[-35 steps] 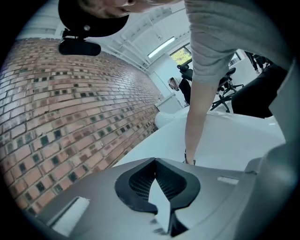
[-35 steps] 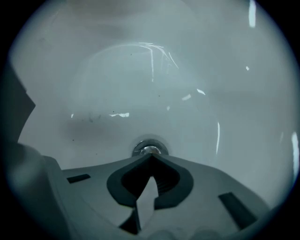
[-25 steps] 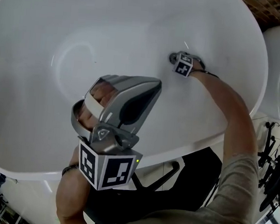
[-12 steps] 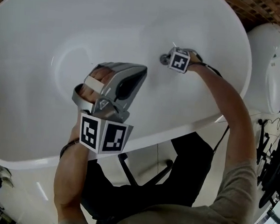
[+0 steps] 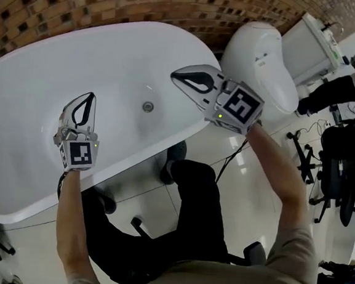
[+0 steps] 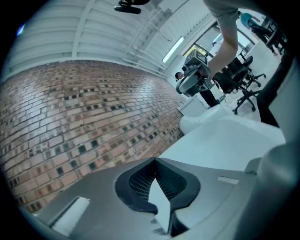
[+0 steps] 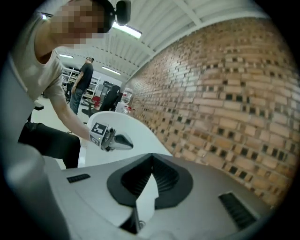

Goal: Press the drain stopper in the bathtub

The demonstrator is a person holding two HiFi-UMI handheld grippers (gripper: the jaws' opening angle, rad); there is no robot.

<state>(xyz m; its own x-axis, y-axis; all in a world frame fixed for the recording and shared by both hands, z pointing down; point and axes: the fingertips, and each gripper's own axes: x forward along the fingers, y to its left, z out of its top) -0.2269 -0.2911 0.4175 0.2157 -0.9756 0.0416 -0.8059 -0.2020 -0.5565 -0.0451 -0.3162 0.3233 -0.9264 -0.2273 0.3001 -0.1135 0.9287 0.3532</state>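
Note:
The white bathtub (image 5: 20, 174) lies below me, and the small round metal drain stopper (image 5: 147, 106) sits on its floor with nothing touching it. My left gripper (image 5: 90, 95) is held above the tub's near rim, jaws shut and empty, pointing at the brick wall. My right gripper (image 5: 174, 75) hovers over the tub's right end, up and to the right of the stopper, also shut and empty. In the left gripper view the jaws (image 6: 153, 161) meet at the tip; the right gripper (image 6: 192, 82) shows beyond. The right gripper view shows closed jaws (image 7: 151, 157) and the left gripper (image 7: 112, 139).
A brick wall (image 5: 84, 6) runs behind the tub. A white toilet (image 5: 259, 59) stands just right of the tub's end. Black office chairs (image 5: 342, 165) and cables stand on the glossy floor at the right. My legs in dark trousers (image 5: 183, 219) are by the tub's near side.
My right gripper has lifted away from the drain stopper and out of the tub. The left gripper has also risen and drawn back, and the head view has pulled far back.

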